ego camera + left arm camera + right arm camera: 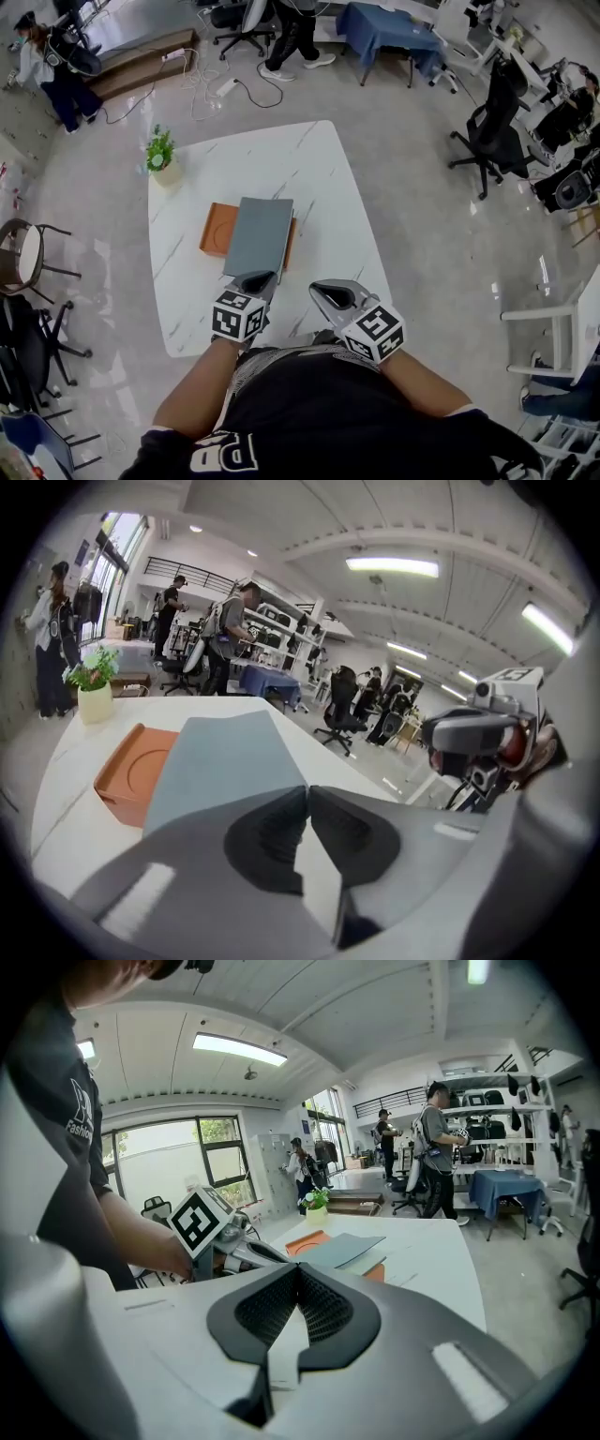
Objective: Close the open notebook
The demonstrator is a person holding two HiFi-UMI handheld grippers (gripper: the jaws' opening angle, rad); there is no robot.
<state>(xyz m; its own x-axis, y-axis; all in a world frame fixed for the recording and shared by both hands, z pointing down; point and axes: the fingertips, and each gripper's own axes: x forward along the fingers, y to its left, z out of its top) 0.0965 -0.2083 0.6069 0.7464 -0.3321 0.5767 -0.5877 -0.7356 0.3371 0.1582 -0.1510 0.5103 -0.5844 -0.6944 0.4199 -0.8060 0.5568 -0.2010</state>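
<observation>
Notebook point(259, 236) first: one grey-covered book, its cover down flat, lying near the middle of the single white marble table point(319, 169), mostly on top of an orange tray point(217, 230). Sweeping from the left, there is one small potted plant point(161, 155) by the table's left edge, well apart from the book. Next, the one orange tray pokes out from under the notebook's left side. Nearer the person, there are two grippers, both over the table's near edge. The left gripper point(255, 279) sits right at the notebook's near edge, and its own view shows its jaws pressed tip to tip with only bare tabletop below them. The right gripper point(323, 292) hangs just beside it, clear of the book, its jaws likewise meeting at the tips and holding nothing.
</observation>
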